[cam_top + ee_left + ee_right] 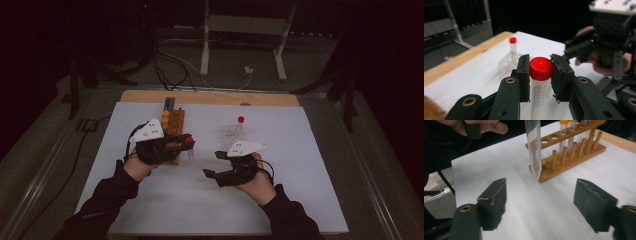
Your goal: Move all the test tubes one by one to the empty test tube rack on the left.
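Two tools work over our white tabletop (300,200). Nearest us, our right tool (216,165) stands released, jaws wide apart with nothing between them. Our left tool (540,71) is clenched on the red cap of a clear plastic graduated tube (539,82), held upright above the near end of the wooden peg rack (574,157). Farther off stands another red-capped tube (241,121). With only the cap pinched, we judge the tube could swing or slip and strike the rack.

A clear graduated tube with a red screw cap (540,68) hangs upright, clamped at its cap, its conical tip just beside the wooden rack (574,155).
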Tool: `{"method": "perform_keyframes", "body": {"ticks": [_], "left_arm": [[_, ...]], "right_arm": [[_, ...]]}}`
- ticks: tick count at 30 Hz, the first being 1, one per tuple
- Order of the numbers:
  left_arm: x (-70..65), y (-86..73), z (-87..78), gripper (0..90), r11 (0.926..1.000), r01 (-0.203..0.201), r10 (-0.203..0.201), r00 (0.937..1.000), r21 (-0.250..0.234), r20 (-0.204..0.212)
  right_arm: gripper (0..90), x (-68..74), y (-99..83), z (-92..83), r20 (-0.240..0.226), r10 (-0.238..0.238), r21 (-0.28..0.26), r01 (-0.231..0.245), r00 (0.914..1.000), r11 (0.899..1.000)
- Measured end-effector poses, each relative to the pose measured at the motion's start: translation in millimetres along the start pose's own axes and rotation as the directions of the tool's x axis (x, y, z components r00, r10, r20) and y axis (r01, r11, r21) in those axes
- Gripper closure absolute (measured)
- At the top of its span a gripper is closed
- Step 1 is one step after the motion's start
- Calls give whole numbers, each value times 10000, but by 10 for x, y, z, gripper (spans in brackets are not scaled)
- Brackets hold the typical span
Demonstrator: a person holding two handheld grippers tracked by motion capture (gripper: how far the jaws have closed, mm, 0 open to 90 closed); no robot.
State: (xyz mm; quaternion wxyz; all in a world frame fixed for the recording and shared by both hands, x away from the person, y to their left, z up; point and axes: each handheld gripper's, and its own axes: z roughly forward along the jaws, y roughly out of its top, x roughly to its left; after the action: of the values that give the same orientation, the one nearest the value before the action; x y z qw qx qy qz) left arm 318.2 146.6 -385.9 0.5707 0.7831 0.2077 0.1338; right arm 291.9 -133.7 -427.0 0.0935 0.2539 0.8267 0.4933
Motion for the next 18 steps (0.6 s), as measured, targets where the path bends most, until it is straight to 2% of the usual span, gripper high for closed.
{"method": "perform_keyframes", "body": {"ticks": [4,9,12,18], "left_arm": [[84,61,-99,717,9998,59,-66,9993,-181,-373],[204,124,-209,717,9993,159,-188,9959,-341,-884],[279,138,-261,717,9990,193,-241,9926,-409,-1194],[431,141,-341,717,9980,267,-363,9836,-566,-1769]], "right_arm": [[135,-11,18,-30,112,58,-123,-56,9999,9999],[36,-32,17,-61,-189,157,-276,-162,9997,9995],[0,-43,18,-81,-249,254,-415,-264,9994,9988],[0,-60,31,-118,-184,332,-609,-343,9993,9976]]}}
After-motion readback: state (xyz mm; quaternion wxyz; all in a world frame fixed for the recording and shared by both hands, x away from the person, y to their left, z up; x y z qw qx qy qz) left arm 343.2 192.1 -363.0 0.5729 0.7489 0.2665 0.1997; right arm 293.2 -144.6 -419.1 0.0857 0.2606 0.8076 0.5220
